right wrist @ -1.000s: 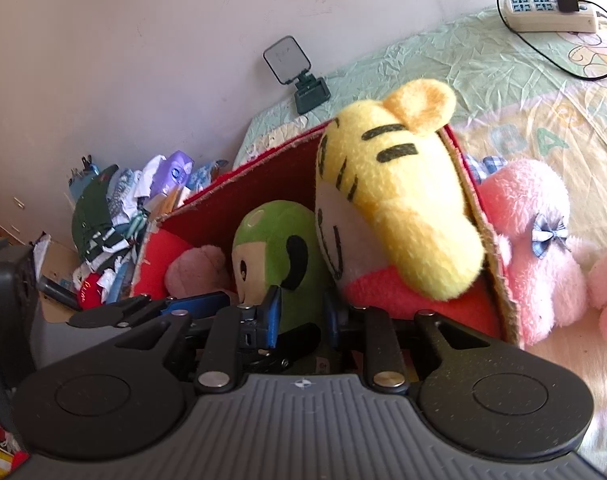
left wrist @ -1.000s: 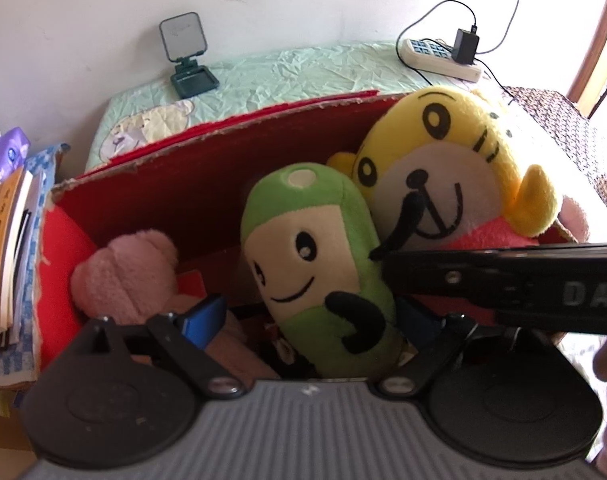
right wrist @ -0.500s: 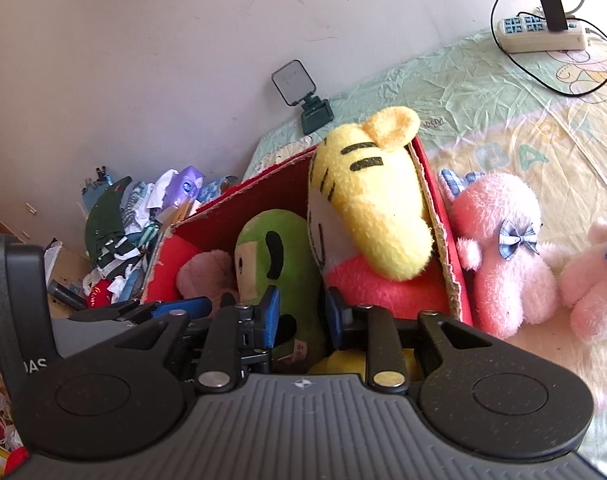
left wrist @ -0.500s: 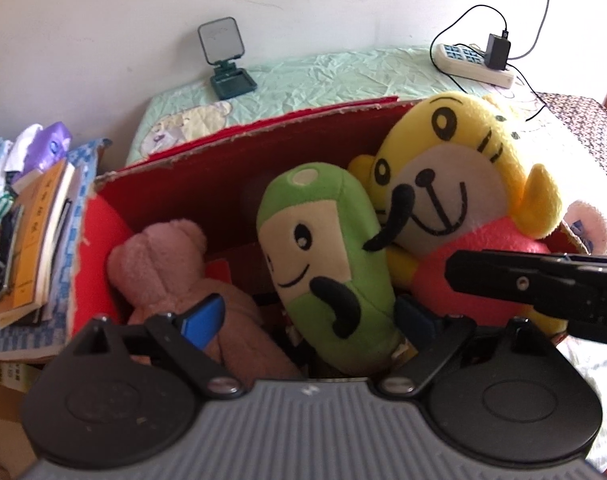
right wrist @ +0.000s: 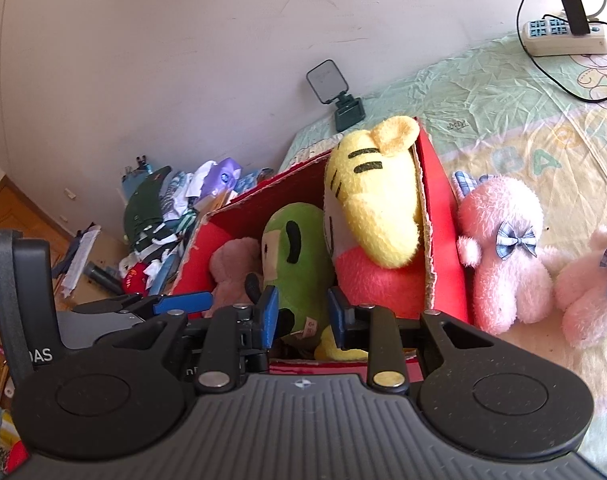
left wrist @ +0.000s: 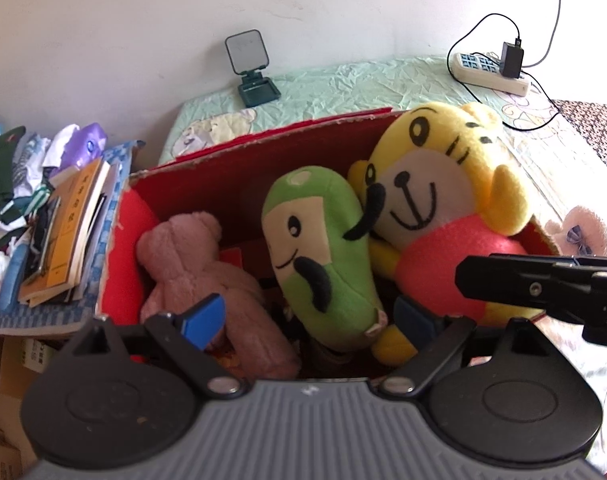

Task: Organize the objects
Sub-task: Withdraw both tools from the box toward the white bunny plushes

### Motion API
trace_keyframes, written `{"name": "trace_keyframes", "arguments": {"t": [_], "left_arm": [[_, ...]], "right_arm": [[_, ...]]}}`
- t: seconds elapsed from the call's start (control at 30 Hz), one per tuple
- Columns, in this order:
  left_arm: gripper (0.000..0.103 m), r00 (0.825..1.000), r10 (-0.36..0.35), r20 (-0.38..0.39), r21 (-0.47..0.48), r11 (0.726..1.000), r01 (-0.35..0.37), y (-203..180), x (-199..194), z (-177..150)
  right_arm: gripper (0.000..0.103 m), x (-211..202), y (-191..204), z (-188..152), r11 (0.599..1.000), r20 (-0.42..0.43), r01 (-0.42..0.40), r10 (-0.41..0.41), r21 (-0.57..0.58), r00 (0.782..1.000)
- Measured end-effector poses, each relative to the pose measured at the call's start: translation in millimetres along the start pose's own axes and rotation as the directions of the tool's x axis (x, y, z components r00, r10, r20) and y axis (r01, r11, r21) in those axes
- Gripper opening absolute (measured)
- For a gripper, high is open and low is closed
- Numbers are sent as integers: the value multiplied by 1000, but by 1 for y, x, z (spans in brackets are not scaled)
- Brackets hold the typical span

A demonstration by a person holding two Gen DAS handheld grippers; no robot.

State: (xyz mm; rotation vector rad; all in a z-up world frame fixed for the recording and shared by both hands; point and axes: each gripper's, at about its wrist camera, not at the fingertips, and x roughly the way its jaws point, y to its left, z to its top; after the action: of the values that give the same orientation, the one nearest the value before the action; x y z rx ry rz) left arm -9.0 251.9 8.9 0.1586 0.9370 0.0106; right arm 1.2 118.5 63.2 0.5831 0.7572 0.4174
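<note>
A red cardboard box (left wrist: 239, 168) on the bed holds a dusty-pink teddy (left wrist: 191, 256), a green plush (left wrist: 315, 256) and a yellow tiger plush (left wrist: 443, 184). My left gripper (left wrist: 307, 320) hangs open over the box's near side, with the green plush's lower end showing between its wide-spread fingers but untouched. My right gripper (right wrist: 302, 316) stands at the box's near edge, its blue pads a narrow gap apart with nothing between them. In the left wrist view its black body (left wrist: 543, 288) reaches in from the right. Two pink plush toys (right wrist: 503, 248) (right wrist: 591, 288) lie outside the box on the sheet.
A green phone stand (left wrist: 251, 68) and a power strip (left wrist: 491, 72) with a plugged charger sit near the wall on the bed sheet (right wrist: 503, 92). A pile of books and clothes (left wrist: 63, 220) crowds the box's left side. Cardboard boxes (left wrist: 3, 380) stand below.
Both grippers have drawn back and up from the box, so the toys look smaller and more of the bed shows. The right gripper's body has slid right in the left view.
</note>
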Motion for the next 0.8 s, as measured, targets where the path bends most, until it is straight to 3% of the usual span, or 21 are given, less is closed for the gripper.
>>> {"name": "trace_keyframes", "arguments": {"t": [0.33, 0.4, 0.6, 0.8], "left_arm": [[92, 998, 62, 17, -40, 997, -61, -25, -29, -10], [93, 995, 90, 38, -39, 995, -88, -33, -37, -15], [93, 997, 53, 48, -61, 997, -50, -57, -54, -22], [93, 999, -6, 50, -46, 999, 8, -93, -60, -26]], "right_arm": [[30, -23, -16, 3, 996, -37, -85, 83, -41, 996], [34, -30, -22, 3, 995, -49, -95, 93, -42, 994], [34, -56, -48, 0, 992, -75, -124, 121, -40, 990], [34, -82, -88, -5, 996, -79, -83, 82, -8, 993]]}}
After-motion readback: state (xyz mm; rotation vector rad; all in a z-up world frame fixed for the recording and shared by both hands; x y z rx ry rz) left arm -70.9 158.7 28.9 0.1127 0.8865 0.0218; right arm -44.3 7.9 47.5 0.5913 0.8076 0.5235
